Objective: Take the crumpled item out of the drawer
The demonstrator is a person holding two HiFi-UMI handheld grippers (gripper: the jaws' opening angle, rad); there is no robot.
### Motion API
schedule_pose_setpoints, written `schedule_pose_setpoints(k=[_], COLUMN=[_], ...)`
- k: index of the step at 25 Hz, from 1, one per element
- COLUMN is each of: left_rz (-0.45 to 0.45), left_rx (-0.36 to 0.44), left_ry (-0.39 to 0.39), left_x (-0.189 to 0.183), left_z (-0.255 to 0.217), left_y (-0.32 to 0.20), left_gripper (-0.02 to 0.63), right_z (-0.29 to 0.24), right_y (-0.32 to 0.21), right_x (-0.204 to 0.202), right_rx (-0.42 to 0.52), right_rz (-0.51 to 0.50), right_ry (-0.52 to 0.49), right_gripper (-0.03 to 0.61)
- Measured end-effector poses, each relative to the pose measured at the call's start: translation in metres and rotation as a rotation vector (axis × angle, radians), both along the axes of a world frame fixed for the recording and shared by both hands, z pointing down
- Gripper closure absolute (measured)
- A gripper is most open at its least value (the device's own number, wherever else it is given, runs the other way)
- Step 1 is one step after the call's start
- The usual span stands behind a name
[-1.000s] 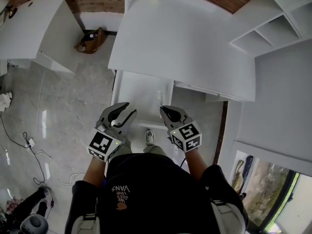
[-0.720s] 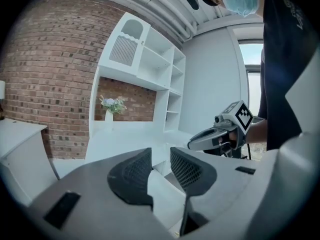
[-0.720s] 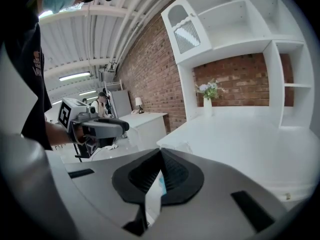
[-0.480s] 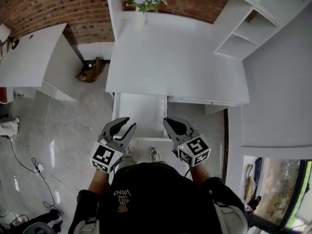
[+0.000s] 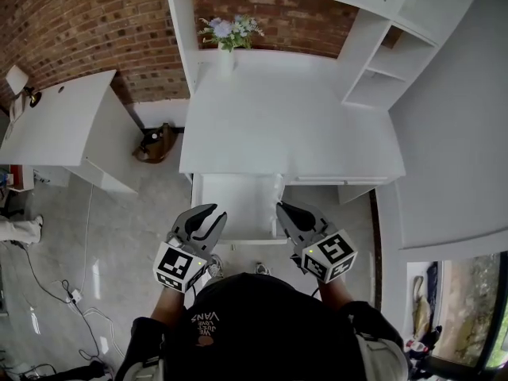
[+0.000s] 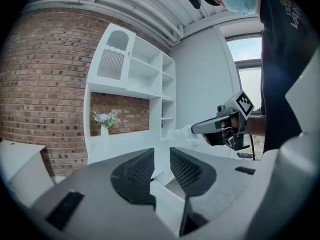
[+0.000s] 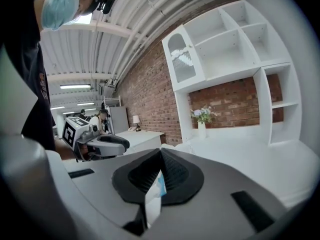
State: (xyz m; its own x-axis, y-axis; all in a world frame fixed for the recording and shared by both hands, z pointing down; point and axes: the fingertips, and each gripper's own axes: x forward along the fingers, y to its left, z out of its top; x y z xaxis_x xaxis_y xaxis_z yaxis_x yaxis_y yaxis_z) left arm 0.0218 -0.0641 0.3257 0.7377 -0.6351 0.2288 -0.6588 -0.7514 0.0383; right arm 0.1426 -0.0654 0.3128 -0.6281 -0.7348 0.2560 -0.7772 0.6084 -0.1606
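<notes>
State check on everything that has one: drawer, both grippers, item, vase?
drawer: pulled open.
left gripper: open, jaws just closing slightly, nothing between them.
right gripper: shut on the crumpled item.
crumpled item: pinched, out of the drawer.
vase: upright on the desk.
</notes>
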Motion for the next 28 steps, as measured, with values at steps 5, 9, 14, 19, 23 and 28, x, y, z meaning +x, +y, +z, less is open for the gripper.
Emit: schedule_pose_setpoints(k=[5,9,14,19,23,28], left_rz=[0.006,0.015,0.013,0.012,0.014,0.015], left_rx=[0.021,0.043,0.054,0.07,0.08,0.074], left_ry=[0.005,0.0,0.005,0.007,0.015,0.02], left_x=[0.001,0.001,-0.005,-0.007,-0.005,-0.003], left_z=[-0.012,-0.016,-0.023,-0.029,-0.032,-0.03], left_y=[0.0,-0.001,-0.002,-0.004,-0.005,-0.007], left_gripper=[0.522,0.542,0.592,0.607,0.607,0.607], right_z=[-0.022,-0.031,-0.039,-0.042,-0.043,-0.044], right_y=[0.003,0.005,0.008,0.008,0.007,0.003], right_x=[0.007,0.008,0.005,0.003,0.004,0.003], right_rx=[0.039,0.07,0.086,0.089,0.095,0.094], right_rz=[0.029,0.051,0.076,0.088,0.097,0.103], right_ry=[-0.034,-0.053,-0.061,-0.055,-0.053,-0.047], right_gripper=[0.578,0.578,0.578,0.578,0.578,0.578])
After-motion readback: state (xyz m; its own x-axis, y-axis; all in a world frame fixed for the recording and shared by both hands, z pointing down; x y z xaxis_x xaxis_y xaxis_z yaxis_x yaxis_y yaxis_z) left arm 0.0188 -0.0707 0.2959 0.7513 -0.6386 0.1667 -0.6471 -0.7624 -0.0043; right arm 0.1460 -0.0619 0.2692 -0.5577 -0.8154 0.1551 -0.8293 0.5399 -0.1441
